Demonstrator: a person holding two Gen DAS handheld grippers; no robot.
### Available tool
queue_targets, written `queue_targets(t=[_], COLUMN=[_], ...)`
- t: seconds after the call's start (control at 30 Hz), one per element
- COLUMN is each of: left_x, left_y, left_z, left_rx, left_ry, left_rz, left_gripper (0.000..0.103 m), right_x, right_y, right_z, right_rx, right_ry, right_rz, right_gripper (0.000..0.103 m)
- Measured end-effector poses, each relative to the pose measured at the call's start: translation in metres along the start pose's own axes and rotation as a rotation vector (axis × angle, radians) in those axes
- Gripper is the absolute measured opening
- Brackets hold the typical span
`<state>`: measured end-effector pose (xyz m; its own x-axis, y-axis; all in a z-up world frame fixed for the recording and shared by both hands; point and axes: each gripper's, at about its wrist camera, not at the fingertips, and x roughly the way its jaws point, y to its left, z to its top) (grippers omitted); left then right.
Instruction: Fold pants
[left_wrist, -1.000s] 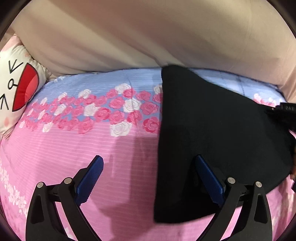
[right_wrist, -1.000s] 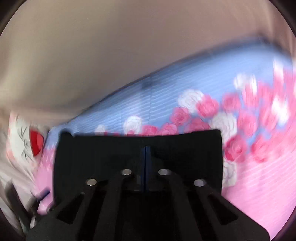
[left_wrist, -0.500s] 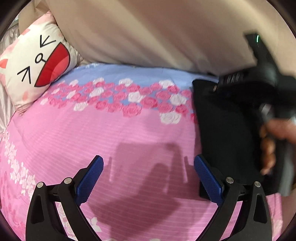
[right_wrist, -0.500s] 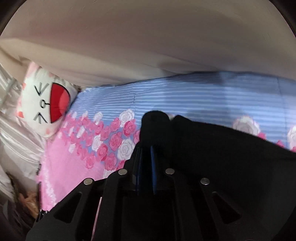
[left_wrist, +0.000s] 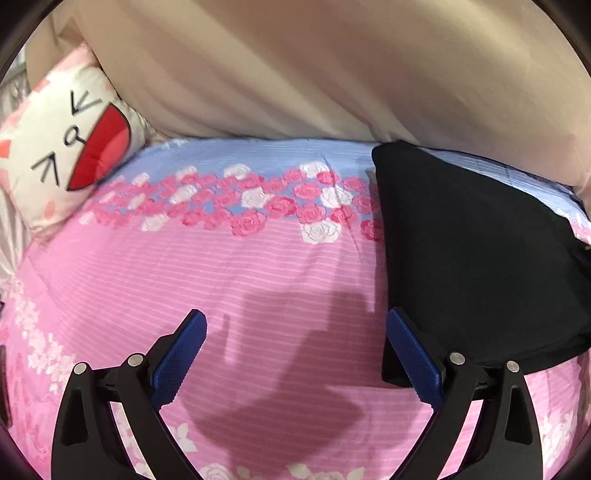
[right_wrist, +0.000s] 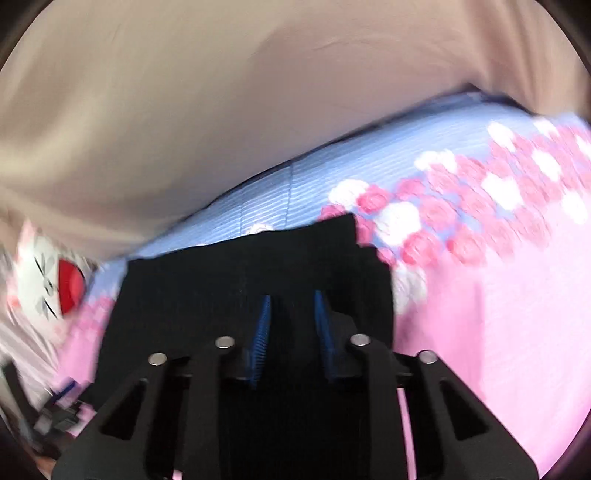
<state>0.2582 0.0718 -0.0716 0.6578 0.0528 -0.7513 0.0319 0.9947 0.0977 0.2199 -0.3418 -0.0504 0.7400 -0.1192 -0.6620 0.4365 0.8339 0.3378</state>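
The black pants (left_wrist: 476, 258) lie folded flat on the pink flowered bedsheet (left_wrist: 258, 280), at the right of the left wrist view. My left gripper (left_wrist: 295, 350) is open and empty, hovering over the sheet with its right finger (left_wrist: 413, 354) at the near left corner of the pants. In the blurred right wrist view the pants (right_wrist: 221, 288) lie under my right gripper (right_wrist: 291, 321), whose blue pads stand a small gap apart with no cloth between them.
A white cat-face pillow (left_wrist: 62, 155) sits at the far left of the bed, also in the right wrist view (right_wrist: 48, 288). A beige curtain or sheet (left_wrist: 295, 74) hangs behind the bed. Clutter shows at the lower left edge (right_wrist: 55, 413).
My right gripper was shut on the pants' fold and has opened, letting go; its view swung and blurred. The pants now lie flat. My left gripper stayed open and shifted slightly.
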Motion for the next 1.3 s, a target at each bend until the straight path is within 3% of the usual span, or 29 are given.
queue_targets(t=[0.1,0.2,0.23,0.27,0.3,0.37,0.53,0.57,0.6,0.67,0.77,0.83,0.87,1.0,1.17,1.3], left_x=[-0.016,-0.033,-0.037,-0.043,-0.048,-0.060,-0.086,-0.091,-0.096,-0.107,-0.123,-0.133,-0.139,-0.156,-0.172,-0.183], left_y=[-0.005,-0.011,-0.013,-0.017,-0.021,-0.028,-0.045,-0.050,-0.055,-0.065,-0.079,-0.086,-0.090,-0.101,-0.105,-0.104], left_z=[0.000,0.000,0.000,0.000,-0.001,-0.003,-0.011,-0.014,-0.016,-0.021,-0.029,-0.034,-0.037,-0.047,-0.058,-0.066], left_rx=[0.019,0.028,0.033,0.042,0.052,0.069,0.092,0.101,0.107,0.125,0.152,0.164,0.169,0.181,0.158,0.143], left_ry=[-0.025,-0.048,-0.055,-0.062,-0.065,-0.077,-0.096,-0.098,-0.103,-0.112,-0.132,-0.143,-0.148,-0.150,-0.118,-0.135], left_rz=[0.006,-0.004,-0.002,0.000,-0.001,-0.005,-0.027,-0.032,-0.036,-0.046,-0.053,-0.056,-0.061,-0.084,-0.175,-0.181], left_gripper=[0.096,0.096,0.096,0.096,0.096,0.096,0.096,0.096,0.096,0.096,0.097,0.097,0.097,0.098,0.098,0.098], right_x=[-0.020,-0.006,-0.005,-0.006,-0.015,-0.037,-0.106,-0.115,-0.127,-0.142,-0.160,-0.171,-0.178,-0.195,-0.207,-0.213], right_y=[0.027,0.019,0.005,-0.002,-0.007,0.001,0.030,0.031,0.032,0.031,0.029,0.027,0.027,0.031,0.034,0.036], right_z=[-0.009,-0.029,-0.031,-0.033,-0.029,-0.029,-0.054,-0.059,-0.067,-0.076,-0.088,-0.096,-0.100,-0.113,-0.126,-0.135], right_rx=[-0.075,-0.146,-0.146,-0.114,-0.048,-0.017,-0.117,-0.125,-0.130,-0.142,-0.167,-0.170,-0.173,-0.198,-0.221,-0.232], right_ry=[-0.018,0.045,0.040,0.026,0.034,0.008,-0.095,-0.105,-0.117,-0.137,-0.150,-0.160,-0.174,-0.197,-0.193,-0.187], right_rz=[0.047,-0.035,-0.027,-0.011,0.008,0.020,0.016,0.006,-0.010,-0.021,-0.045,-0.051,-0.057,-0.072,-0.085,-0.107], right_gripper=[0.027,0.024,0.021,0.011,0.010,0.016,0.020,0.029,0.048,0.062,0.064,0.077,0.090,0.098,0.098,0.098])
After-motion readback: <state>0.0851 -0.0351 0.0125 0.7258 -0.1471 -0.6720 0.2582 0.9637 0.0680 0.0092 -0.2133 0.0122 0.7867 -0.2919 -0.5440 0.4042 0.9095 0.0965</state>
